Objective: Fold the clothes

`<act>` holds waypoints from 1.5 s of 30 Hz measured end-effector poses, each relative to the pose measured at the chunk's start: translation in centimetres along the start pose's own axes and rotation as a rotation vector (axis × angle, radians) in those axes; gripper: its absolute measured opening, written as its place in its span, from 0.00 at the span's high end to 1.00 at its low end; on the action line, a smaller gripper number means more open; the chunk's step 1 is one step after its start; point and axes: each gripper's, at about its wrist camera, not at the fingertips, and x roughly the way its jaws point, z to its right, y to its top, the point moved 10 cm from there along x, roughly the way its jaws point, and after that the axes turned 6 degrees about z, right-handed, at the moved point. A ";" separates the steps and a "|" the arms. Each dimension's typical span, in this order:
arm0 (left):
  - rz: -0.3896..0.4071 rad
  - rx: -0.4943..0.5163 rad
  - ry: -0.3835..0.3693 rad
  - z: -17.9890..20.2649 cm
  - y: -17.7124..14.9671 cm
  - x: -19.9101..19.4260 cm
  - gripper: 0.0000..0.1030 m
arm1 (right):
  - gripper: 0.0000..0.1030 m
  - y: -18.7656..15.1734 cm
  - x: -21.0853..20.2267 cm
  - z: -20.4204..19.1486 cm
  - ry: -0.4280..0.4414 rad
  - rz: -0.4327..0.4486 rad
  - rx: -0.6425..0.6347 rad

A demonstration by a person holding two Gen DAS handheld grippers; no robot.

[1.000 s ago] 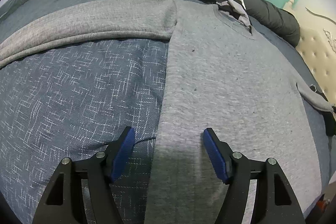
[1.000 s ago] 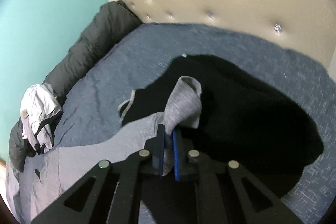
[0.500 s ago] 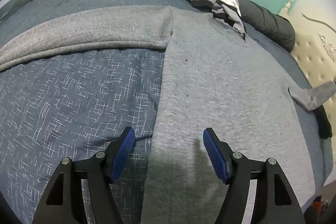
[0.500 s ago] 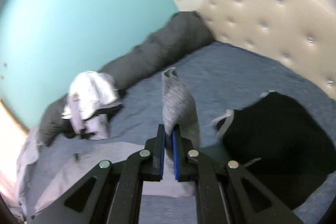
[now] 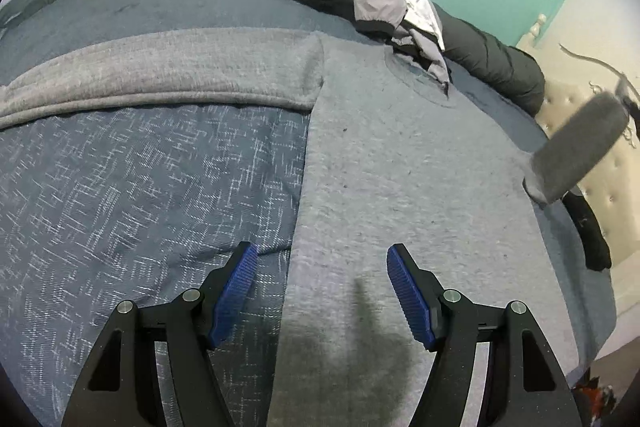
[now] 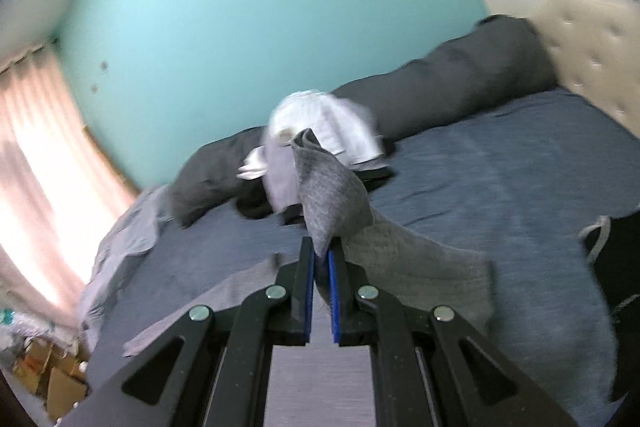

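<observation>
Your right gripper is clenched on the sleeve of the grey sweater lying flat on the bed, your left gripper gapes above its hem; it looks soft and limp, so grip cuffs and edges.

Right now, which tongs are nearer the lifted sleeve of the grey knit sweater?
Right. The right tongs are shut on the sleeve, holding it up. The left tongs hang open over the sweater's hem, across the body from it.
</observation>
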 end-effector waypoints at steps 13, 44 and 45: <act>0.021 -0.045 -0.051 -1.2 0.1 -2.2 0.30 | 0.94 -16.4 10.2 -14.6 0.185 -0.279 -0.084; -0.043 -0.009 -0.136 0.9 -0.6 -0.7 0.30 | 0.51 -29.9 10.8 -11.8 0.043 -0.457 -0.180; -0.049 0.002 -0.142 1.3 -0.6 -0.4 0.30 | 0.51 -29.5 10.5 -10.8 0.021 -0.453 -0.179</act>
